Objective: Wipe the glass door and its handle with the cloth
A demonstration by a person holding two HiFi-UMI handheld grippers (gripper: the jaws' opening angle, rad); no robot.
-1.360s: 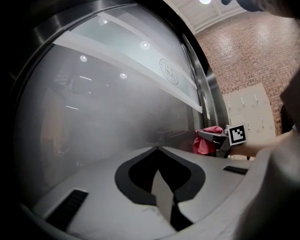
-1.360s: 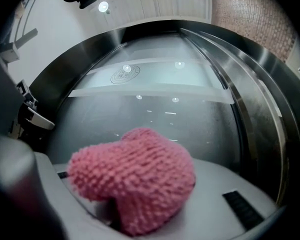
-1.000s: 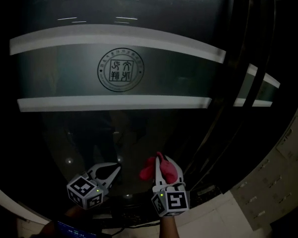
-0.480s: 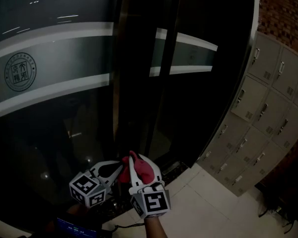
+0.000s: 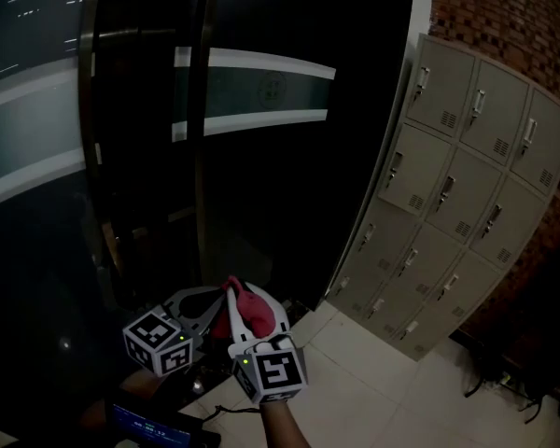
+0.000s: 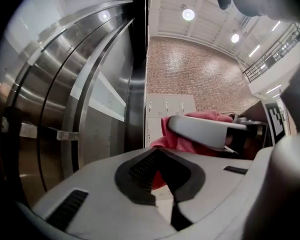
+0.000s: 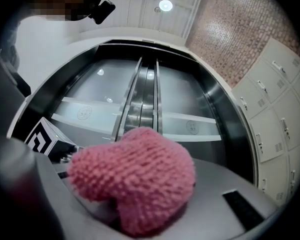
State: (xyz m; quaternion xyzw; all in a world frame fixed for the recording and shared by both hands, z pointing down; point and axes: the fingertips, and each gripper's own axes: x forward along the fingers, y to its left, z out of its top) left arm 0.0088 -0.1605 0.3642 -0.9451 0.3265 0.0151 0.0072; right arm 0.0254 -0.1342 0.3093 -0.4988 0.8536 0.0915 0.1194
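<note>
While the right gripper stays clamped on the pink knitted cloth, its jaws pinch the lower part of the bundle, which bulges up and out between them. The left gripper has its jaws together with nothing in them; the red glimpsed past their tips in the left gripper view is the same cloth, held by the other tool. The two grippers now sit just beside each other, closer than a second ago, low in the head view and apart from the glass.

What has changed most is the aim. A second ago the head view faced a broad pane with frosted bands and a round seal; it has since swung right. Now it takes in the edge of the glass door, a vertical steel bar that I take for the handle, and grey lockers beyond on a pale tiled floor.

The cloth touches neither the pane nor the bar, so no wiping is under way at this moment. My reading is that the person is moving along from the broad pane toward the handle side. The next contact calls for lifting the cloth up and forward onto the bar or the glass next to it.
</note>
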